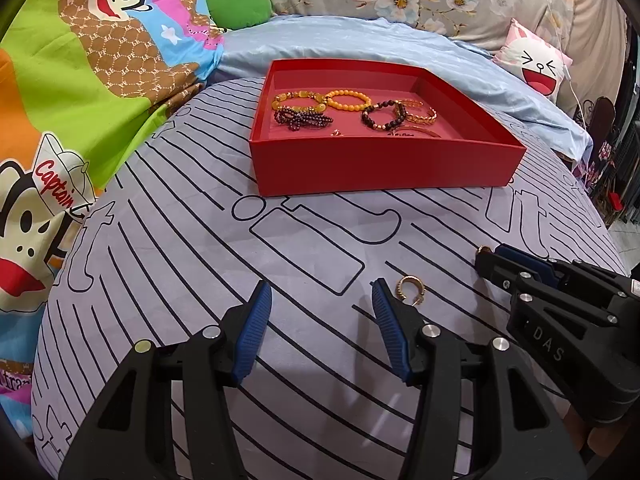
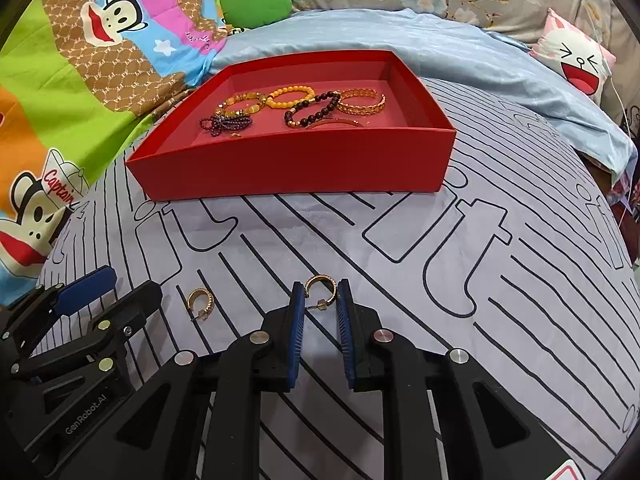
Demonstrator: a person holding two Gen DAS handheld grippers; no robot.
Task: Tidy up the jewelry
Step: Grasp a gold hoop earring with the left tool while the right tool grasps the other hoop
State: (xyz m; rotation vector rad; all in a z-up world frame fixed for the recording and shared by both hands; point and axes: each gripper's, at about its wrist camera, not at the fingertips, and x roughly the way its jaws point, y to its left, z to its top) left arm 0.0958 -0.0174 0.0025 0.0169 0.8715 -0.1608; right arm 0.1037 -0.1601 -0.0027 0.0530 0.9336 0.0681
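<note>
Two gold hoop earrings lie on the striped sheet in front of a red box that holds several bead and gold bracelets. In the right wrist view, my right gripper has its blue pads closed against one earring, which rests on the sheet. The other earring lies just outside the right finger of my left gripper, which stands open with only sheet between its fingers. The right gripper also shows at the right edge of the left wrist view.
The box sits on a bed covered by a lilac sheet with black line print. A bright cartoon quilt is bunched at the left, a pale blue blanket lies behind the box, and a pink cartoon pillow is at the back right.
</note>
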